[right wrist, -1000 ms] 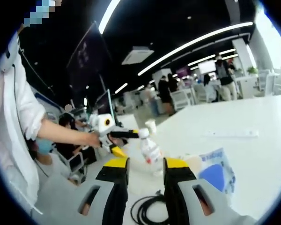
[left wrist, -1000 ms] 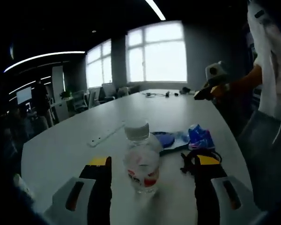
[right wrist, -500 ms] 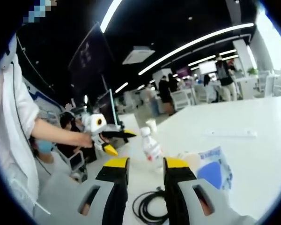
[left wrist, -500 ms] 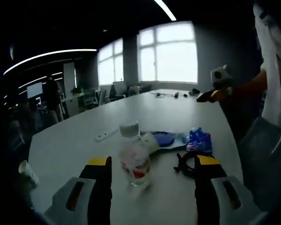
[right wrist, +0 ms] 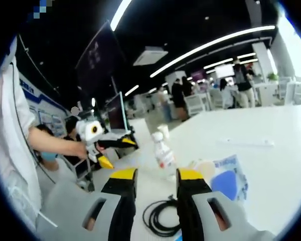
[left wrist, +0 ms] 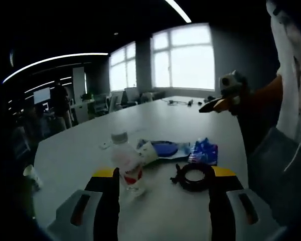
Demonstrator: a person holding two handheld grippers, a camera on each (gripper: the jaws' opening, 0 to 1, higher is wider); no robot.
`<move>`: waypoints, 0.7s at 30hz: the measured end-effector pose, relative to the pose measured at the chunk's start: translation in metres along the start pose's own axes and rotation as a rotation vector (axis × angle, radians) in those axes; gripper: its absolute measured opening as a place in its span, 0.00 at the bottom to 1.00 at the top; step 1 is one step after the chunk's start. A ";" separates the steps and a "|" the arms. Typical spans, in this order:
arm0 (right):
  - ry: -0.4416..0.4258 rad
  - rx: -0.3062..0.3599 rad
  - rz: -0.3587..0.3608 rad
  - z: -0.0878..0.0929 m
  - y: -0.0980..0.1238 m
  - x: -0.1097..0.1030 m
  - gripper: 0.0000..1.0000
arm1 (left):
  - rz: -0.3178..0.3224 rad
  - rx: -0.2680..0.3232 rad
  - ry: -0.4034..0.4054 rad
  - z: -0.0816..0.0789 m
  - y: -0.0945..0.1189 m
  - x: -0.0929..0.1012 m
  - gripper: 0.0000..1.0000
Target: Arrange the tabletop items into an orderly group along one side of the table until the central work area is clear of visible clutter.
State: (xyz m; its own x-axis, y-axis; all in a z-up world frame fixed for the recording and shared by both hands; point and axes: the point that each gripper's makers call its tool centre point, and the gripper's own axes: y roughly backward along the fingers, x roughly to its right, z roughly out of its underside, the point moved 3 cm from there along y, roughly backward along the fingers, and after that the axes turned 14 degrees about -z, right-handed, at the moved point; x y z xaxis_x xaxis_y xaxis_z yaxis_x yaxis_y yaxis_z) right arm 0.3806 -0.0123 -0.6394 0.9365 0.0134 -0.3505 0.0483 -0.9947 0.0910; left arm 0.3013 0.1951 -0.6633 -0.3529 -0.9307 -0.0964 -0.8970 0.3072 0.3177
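the water bottle [left wrist: 126, 163] stands on the white table [left wrist: 90, 150], with a coiled black cable [left wrist: 194, 175] just beside it and blue packets [left wrist: 203, 150] behind the cable. the left gripper [left wrist: 163, 183], jaws spread and empty, hangs short of the bottle. the right gripper [right wrist: 151, 181] looks nearly closed, holding nothing. grouping seems unfinished; next probably calls for closing on the bottle.
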 end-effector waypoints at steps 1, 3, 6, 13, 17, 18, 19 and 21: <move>-0.001 -0.001 0.001 0.001 0.000 0.000 0.28 | -0.009 0.001 0.006 0.000 0.002 0.001 0.69; 0.000 -0.003 0.001 0.001 0.000 0.000 0.28 | -0.019 -0.001 0.015 0.001 0.005 0.004 0.69; 0.000 -0.007 0.002 0.002 0.001 0.001 0.28 | -0.036 0.001 0.035 0.000 0.010 0.010 0.71; -0.002 -0.023 0.009 0.006 0.001 0.004 0.29 | -0.041 -0.006 0.045 0.001 0.018 0.027 0.71; -0.003 -0.034 0.004 0.009 -0.001 0.004 0.29 | -0.047 -0.007 0.060 0.003 0.019 0.028 0.70; -0.003 -0.034 0.004 0.008 -0.002 0.004 0.29 | -0.051 -0.005 0.061 0.003 0.019 0.028 0.70; -0.003 -0.035 0.003 0.008 -0.002 0.005 0.29 | -0.052 -0.003 0.063 0.002 0.019 0.028 0.70; -0.004 -0.034 0.003 0.007 -0.003 0.006 0.29 | -0.054 -0.002 0.069 0.002 0.019 0.028 0.70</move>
State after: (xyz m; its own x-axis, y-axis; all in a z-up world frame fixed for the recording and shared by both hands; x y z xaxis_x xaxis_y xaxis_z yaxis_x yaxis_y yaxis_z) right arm 0.3835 -0.0097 -0.6483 0.9352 0.0098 -0.3539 0.0571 -0.9907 0.1235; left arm 0.2739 0.1756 -0.6613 -0.2844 -0.9575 -0.0480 -0.9137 0.2555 0.3159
